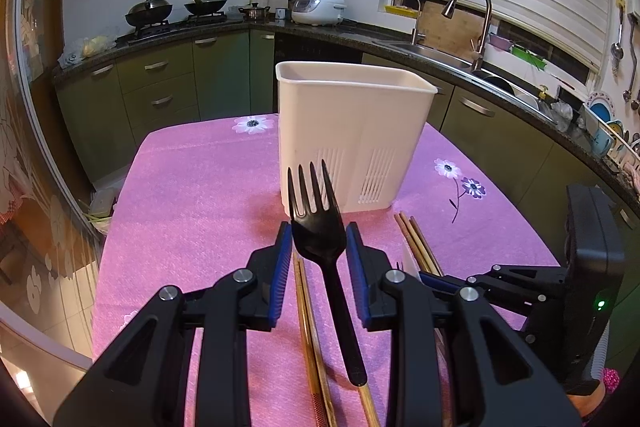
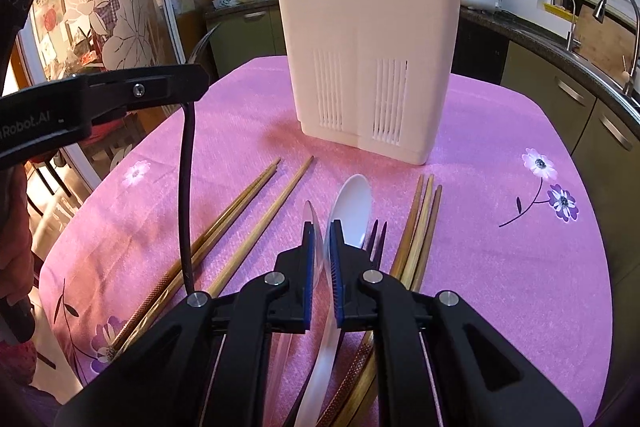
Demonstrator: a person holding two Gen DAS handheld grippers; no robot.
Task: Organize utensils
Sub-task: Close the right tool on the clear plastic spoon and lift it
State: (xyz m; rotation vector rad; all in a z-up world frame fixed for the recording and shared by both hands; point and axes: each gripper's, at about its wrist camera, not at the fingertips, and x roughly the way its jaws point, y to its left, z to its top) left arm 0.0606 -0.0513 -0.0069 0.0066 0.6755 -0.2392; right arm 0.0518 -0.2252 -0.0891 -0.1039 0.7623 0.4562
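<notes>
A white slotted utensil holder stands on the pink tablecloth; it also shows in the right wrist view. My left gripper is shut on the head of a black plastic fork and holds it above the cloth, tines toward the holder; from the right wrist view the fork hangs from it. My right gripper is closed around a white plastic spoon on the cloth, with a clear spoon beside it. Wooden chopsticks lie left and right of it.
A second black fork lies beside the right chopsticks. Chopsticks lie under the left gripper. Kitchen counters, a sink with a tap and a stove with woks run behind the table.
</notes>
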